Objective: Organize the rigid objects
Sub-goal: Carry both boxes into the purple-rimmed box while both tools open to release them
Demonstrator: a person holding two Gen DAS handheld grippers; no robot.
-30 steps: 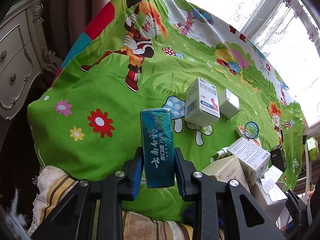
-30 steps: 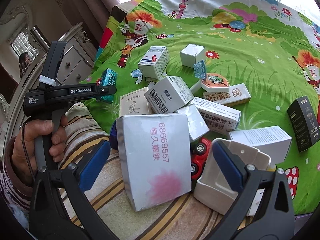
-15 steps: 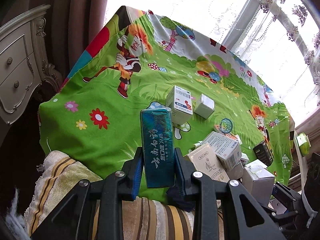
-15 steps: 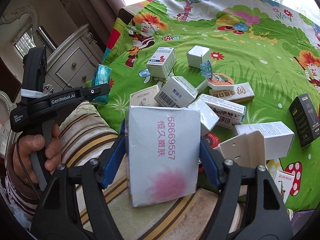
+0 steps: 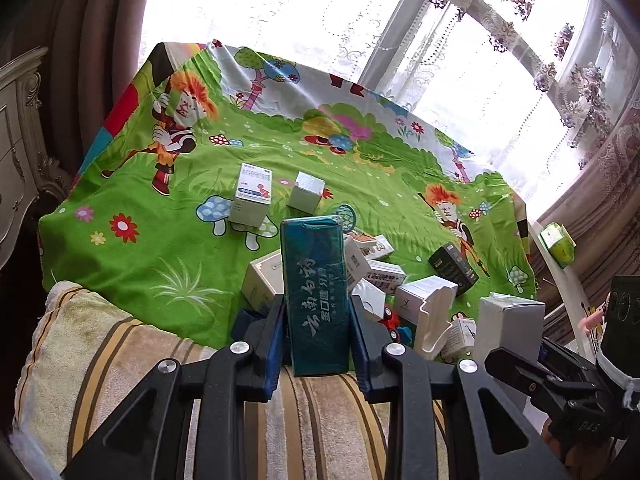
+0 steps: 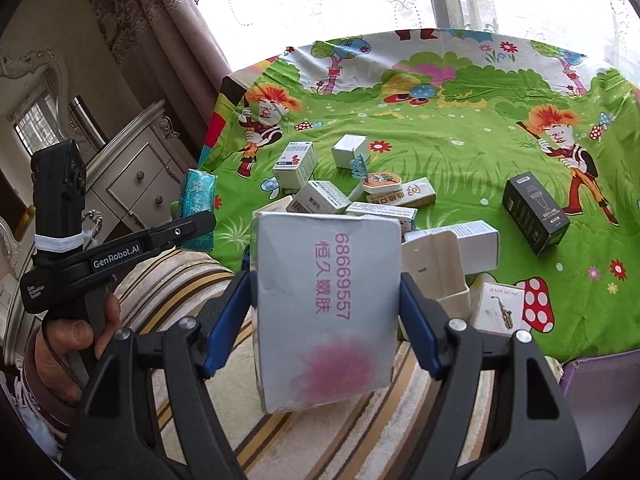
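While both grippers hang above the near edge of the table, each one carries a box clear of the pile: the left gripper [image 5: 316, 344] has its jaws drawn narrow onto the slim sides of a teal toothpaste box [image 5: 314, 292], held upright with its printed face to the camera, and the right gripper [image 6: 326, 308] stands much wider, its blue pads pressed to the two side edges of a large white box [image 6: 326, 308] with pink print. Clamping across the narrower width probably keeps each carton from twisting. Other cartons lie jumbled on the green cartoon tablecloth [image 5: 160, 248] just beyond a striped towel [image 5: 120, 364], among them a black box [image 6: 534, 214] lying apart to the right, a small white cube [image 6: 350, 150] and a blue-and-white medicine box [image 6: 295, 166], likely waiting to be sorted
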